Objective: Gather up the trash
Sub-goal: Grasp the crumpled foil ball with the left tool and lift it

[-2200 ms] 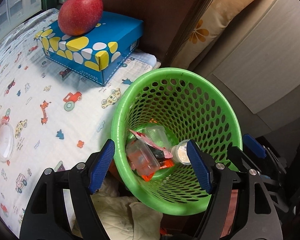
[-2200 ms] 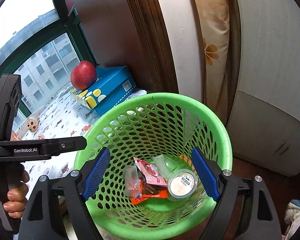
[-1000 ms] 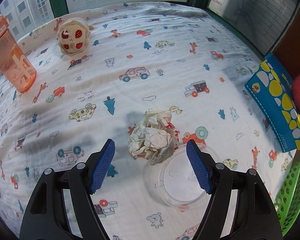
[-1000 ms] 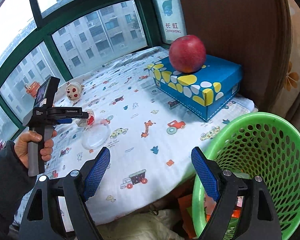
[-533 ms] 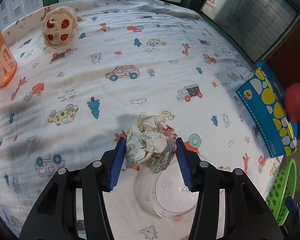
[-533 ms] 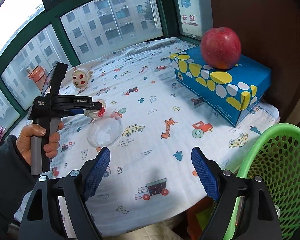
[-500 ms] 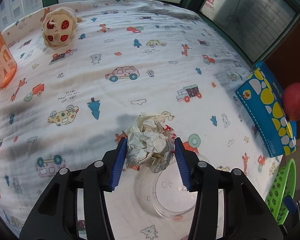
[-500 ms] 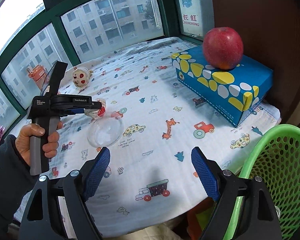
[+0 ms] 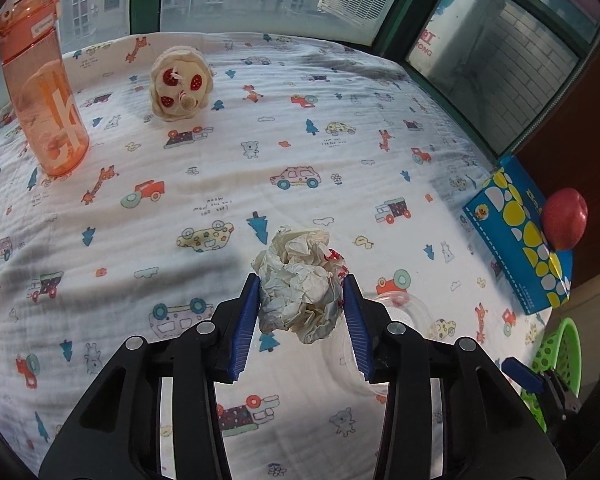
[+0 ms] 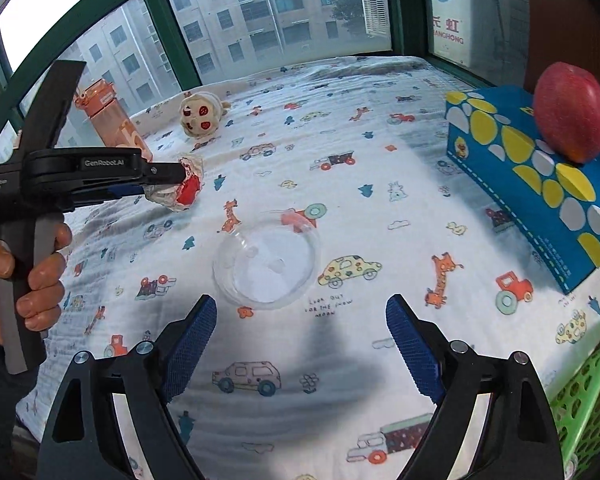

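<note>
Crumpled matt paper wad (image 9: 300, 288); clear glossy plastic lid (image 10: 266, 262); soft ribbed cloth sheet (image 9: 228, 152); perforated plastic basket (image 10: 588, 404).

The left tongs (image 10: 182, 178) read "GenRobot.AI"; the cloth (image 10: 340, 184) reads "LOOK OUT".
</note>
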